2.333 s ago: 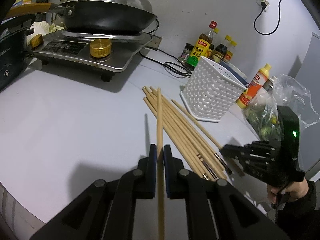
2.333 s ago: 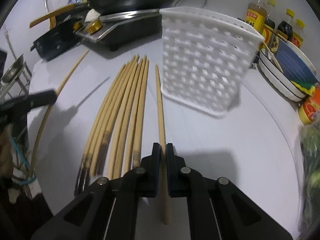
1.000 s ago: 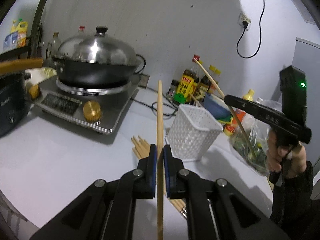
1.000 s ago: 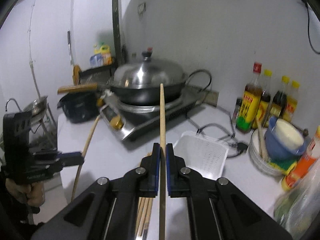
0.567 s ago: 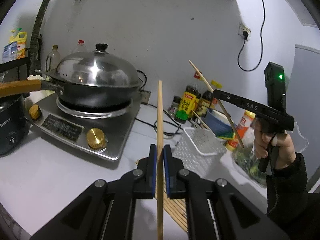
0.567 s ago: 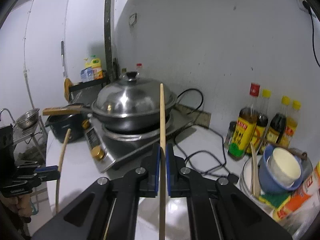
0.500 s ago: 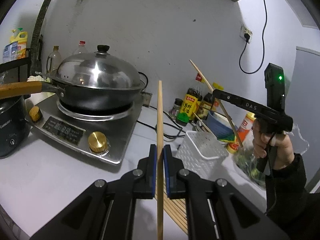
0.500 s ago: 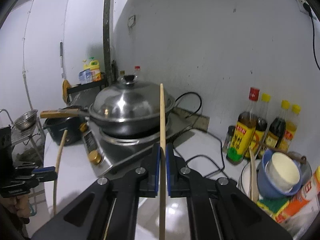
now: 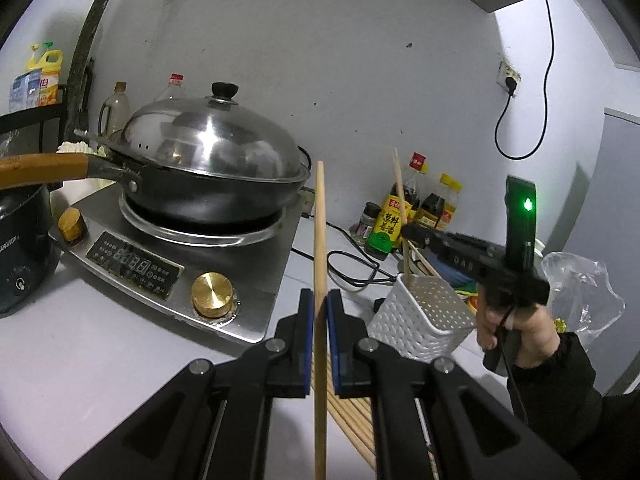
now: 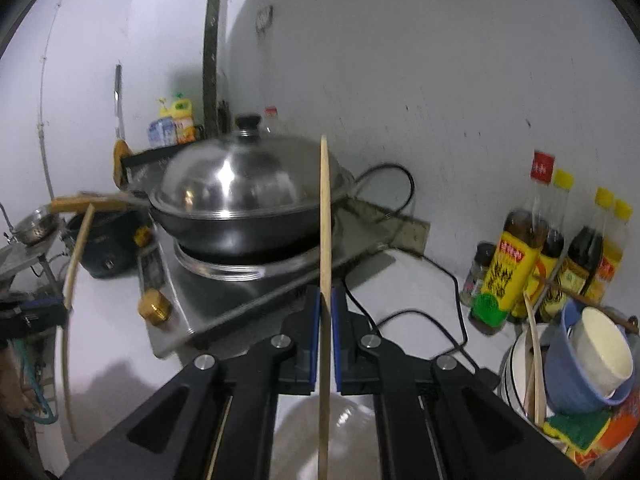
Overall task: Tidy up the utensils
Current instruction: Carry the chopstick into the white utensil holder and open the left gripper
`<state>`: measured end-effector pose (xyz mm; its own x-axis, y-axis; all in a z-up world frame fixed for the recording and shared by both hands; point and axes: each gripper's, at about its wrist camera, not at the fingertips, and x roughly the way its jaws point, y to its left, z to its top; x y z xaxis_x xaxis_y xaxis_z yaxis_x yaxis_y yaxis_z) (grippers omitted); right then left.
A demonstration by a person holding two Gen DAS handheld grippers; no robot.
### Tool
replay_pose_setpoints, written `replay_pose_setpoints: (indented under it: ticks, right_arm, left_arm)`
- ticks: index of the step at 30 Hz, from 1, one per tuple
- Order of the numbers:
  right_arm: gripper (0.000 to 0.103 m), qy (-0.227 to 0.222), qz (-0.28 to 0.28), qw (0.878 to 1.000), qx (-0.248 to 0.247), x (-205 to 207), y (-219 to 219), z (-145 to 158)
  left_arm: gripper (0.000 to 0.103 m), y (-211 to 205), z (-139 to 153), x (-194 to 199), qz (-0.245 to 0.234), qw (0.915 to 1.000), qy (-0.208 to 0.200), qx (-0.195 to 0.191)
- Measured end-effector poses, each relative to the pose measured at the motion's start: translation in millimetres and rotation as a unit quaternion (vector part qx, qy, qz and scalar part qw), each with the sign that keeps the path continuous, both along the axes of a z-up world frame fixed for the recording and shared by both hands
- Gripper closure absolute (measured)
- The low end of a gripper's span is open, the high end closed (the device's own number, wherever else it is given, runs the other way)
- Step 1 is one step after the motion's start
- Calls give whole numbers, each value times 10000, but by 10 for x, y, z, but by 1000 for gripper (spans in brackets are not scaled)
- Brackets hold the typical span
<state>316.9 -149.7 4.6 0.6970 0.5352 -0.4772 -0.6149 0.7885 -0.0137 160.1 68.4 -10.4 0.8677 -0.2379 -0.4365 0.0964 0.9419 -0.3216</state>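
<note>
Chopstick (image 9: 319, 240) clamped in jaws, cooker lettered "ANGHON" (image 9: 16, 248)

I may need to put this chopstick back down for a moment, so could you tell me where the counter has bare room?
The widest bare patch of counter lies in front of the induction cooker, right of the black pot. A narrower strip runs between the cooker and the white basket, crossed by a black cable. It is crowded by the sauce bottles and stacked bowls.

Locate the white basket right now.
In the left wrist view the white basket stands on the counter at lower right, right of the stove, before the sauce bottles, loose chopsticks beside it.
</note>
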Motion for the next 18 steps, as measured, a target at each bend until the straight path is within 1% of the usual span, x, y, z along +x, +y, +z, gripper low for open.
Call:
replay_pose_setpoints:
  ticks: [6, 8, 11, 12, 15, 18]
  right_arm:
    - [98, 201, 38, 9992, -355, -130, -32, -199]
    - [98, 263, 64, 9982, -534, -180, -24, -264]
    - [98, 381, 104, 9971, -658, -233, -42, -335]
    - [97, 414, 97, 9967, -694, -249, -56, -355]
    - [84, 463, 19, 9966, -684, -295, -145, -383]
    - [84, 452, -28, 9972, -589, -357, -265, -354]
  left_arm:
    - [97, -44, -25, 49, -43, 10000, 18, -42]
    - [97, -95, -3, 54, -76, 10000, 3, -20]
    - [97, -182, 49, 48, -132, 9999, -45, 34]
    - [97, -212, 65, 47, -147, 9999, -55, 58]
    - [97, -308, 129, 40, -180, 9997, -101, 128]
    - [97, -409, 193, 53, -220, 9995, -148, 183]
